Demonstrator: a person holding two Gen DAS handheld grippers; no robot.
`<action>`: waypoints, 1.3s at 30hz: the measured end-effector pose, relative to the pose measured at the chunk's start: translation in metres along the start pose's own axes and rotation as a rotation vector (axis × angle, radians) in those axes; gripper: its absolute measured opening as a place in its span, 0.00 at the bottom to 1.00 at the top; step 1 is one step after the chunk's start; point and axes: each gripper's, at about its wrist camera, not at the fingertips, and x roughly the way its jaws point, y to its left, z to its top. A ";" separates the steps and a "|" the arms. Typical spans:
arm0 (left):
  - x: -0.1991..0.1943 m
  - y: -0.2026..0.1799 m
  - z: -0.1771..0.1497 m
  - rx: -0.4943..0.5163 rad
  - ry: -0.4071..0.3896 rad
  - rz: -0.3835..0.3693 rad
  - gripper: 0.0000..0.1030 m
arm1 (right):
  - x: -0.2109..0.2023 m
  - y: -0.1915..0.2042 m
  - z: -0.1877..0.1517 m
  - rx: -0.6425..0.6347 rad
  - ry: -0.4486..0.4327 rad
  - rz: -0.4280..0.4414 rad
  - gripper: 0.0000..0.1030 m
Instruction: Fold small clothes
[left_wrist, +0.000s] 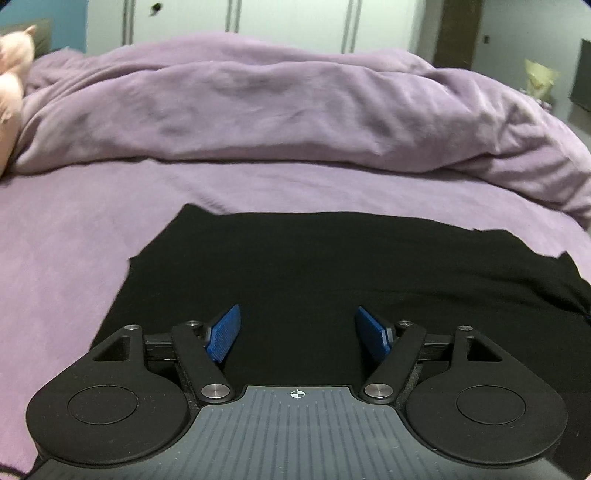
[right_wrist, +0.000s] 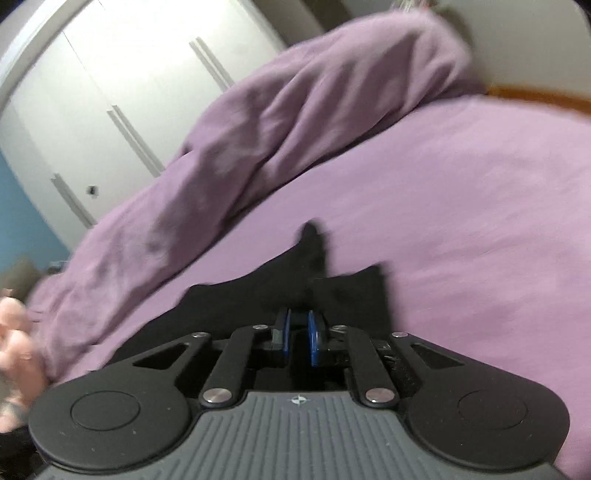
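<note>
Item: black garment (left_wrist: 332, 280) spread flat on purple bed (left_wrist: 92, 229); left gripper (left_wrist: 297, 334) agape above it, holding nothing; right gripper (right_wrist: 298, 341) nearly closed at its edge, grip unclear; likely mid-fold, next needing a firm edge pinch.

The left gripper (left_wrist: 297, 332) points downward, level, its jaws spread wide with nothing gripped. The right gripper (right_wrist: 298, 341) is rolled sideways, jaws nearly closed, a narrow gap showing.
</note>
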 end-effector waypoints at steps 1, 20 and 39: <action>-0.002 0.002 0.000 -0.009 0.005 0.003 0.74 | -0.005 0.002 -0.002 -0.029 -0.004 -0.023 0.09; -0.045 0.047 -0.023 -0.018 0.010 0.108 0.89 | -0.076 0.056 -0.059 -0.351 0.090 -0.021 0.11; -0.105 0.126 -0.075 -0.436 0.107 -0.252 0.84 | -0.105 0.024 -0.054 -0.176 0.096 -0.282 0.23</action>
